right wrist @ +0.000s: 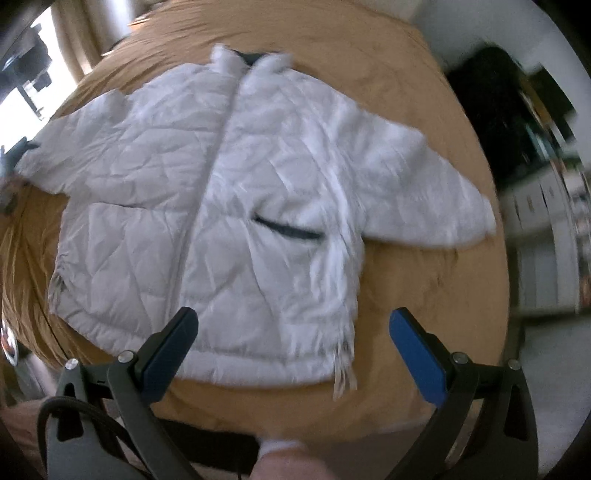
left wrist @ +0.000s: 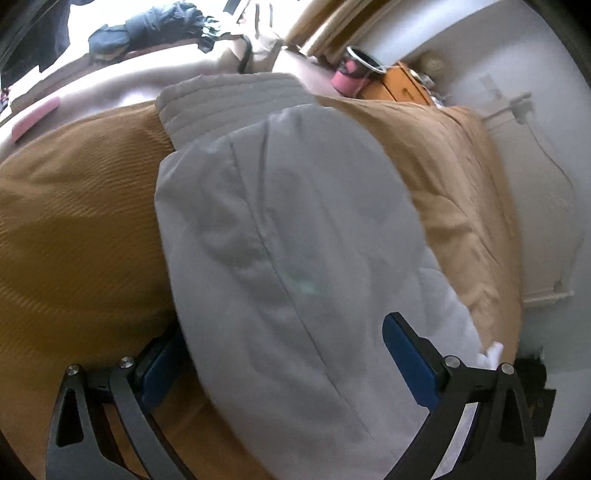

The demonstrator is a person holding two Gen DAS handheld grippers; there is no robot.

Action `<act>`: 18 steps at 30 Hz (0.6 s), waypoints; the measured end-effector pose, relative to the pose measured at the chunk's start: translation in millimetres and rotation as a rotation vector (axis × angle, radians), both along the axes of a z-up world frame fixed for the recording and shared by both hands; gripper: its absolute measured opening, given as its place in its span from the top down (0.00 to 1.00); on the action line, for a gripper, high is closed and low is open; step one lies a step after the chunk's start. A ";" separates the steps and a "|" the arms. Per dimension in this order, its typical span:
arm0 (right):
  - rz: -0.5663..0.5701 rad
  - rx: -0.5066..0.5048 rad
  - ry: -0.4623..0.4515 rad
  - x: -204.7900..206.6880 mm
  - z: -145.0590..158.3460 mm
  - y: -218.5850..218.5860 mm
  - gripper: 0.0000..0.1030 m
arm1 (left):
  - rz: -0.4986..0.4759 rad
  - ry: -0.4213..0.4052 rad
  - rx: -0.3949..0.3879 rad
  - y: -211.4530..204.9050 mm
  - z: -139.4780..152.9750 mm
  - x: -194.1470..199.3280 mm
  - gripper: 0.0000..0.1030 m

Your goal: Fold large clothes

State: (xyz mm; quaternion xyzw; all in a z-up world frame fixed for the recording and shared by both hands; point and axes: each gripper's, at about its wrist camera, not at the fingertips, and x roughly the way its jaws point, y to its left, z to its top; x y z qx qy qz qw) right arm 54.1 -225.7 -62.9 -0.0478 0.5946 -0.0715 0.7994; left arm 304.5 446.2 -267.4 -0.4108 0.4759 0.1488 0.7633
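Note:
A white quilted jacket point(right wrist: 221, 192) lies flat, front up and zipped, on a tan bedspread point(right wrist: 424, 295), both sleeves spread out. My right gripper point(right wrist: 293, 339) is open and empty, hovering above the jacket's bottom hem. In the left wrist view a sleeve of the jacket point(left wrist: 295, 240) fills the middle, its ribbed cuff point(left wrist: 229, 99) at the far end. My left gripper point(left wrist: 280, 350) is open, with its jaws on either side of the sleeve; the left finger point(left wrist: 162, 365) is partly hidden under the fabric.
The tan bedspread point(left wrist: 74, 221) covers the bed. Beyond it lie a beige sheet with a pink object point(left wrist: 35, 118), dark clothes point(left wrist: 155, 29), a pink cup point(left wrist: 351, 74) and a wooden nightstand point(left wrist: 399, 85). White wall and a cable are at right. Dark shelves point(right wrist: 517, 122) stand right.

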 end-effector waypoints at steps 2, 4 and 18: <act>0.040 -0.061 0.002 21.2 -13.9 1.5 0.00 | -0.021 -0.003 0.076 0.8 0.7 1.2 0.31; 0.081 -0.143 -0.010 38.9 -30.6 5.1 0.00 | -0.071 0.029 0.137 -6.8 2.5 3.5 0.72; -0.049 0.219 -0.167 76.3 -71.6 -16.6 0.00 | -0.259 -0.548 0.139 -165.8 197.5 -49.4 0.93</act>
